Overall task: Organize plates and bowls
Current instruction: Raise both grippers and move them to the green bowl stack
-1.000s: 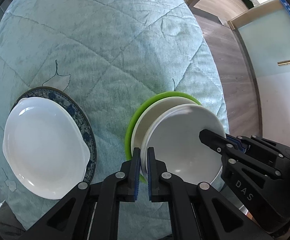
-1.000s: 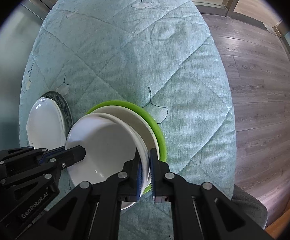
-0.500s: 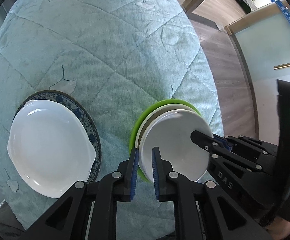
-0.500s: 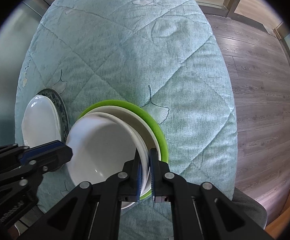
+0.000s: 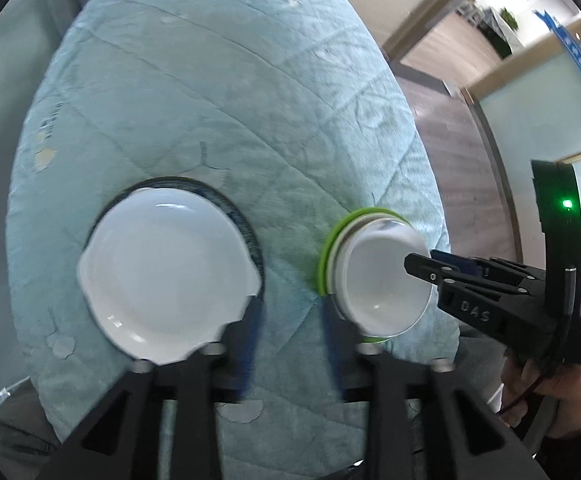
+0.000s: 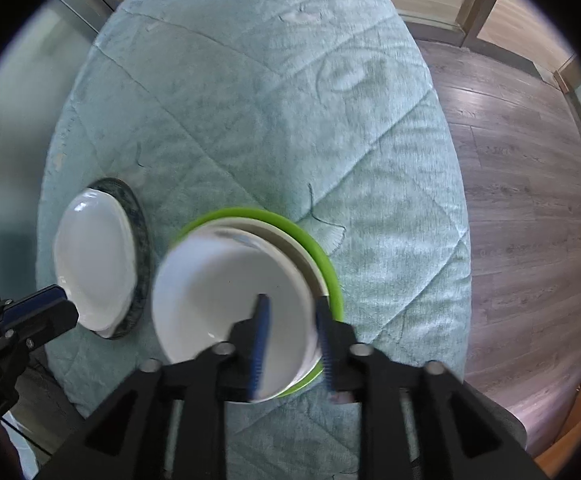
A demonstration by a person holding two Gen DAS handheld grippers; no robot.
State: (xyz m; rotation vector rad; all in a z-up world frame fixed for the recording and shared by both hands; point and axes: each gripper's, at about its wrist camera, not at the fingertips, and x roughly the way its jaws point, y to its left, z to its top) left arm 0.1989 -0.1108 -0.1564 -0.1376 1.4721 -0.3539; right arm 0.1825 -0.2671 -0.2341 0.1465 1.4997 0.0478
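Note:
A white bowl [image 5: 382, 284] [image 6: 226, 300] sits on top of a nested stack, above a cream bowl and a green bowl [image 5: 324, 256] [image 6: 324, 260]. My right gripper [image 6: 292, 336] [image 5: 434, 264] straddles the white bowl's near-right rim; its jaws are opening and its pads stand off the rim. My left gripper [image 5: 290, 340] [image 6: 56, 306] hangs above bare cloth between the two stacks, jaws opening with nothing between them. To the left, a white plate [image 5: 166, 280] [image 6: 94, 268] lies on a dark blue-patterned plate [image 5: 246, 224] [image 6: 140, 240].
A teal quilted cloth [image 5: 230, 100] [image 6: 270, 100] covers the round table. Its edge drops to wooden floor [image 6: 530, 200] on the right. A person's hand [image 5: 550, 396] holds the right gripper's handle.
Both grippers, shut on the white bowl's rim before, have let go. The left gripper rose and moved left off the bowl. The right one stayed in place.

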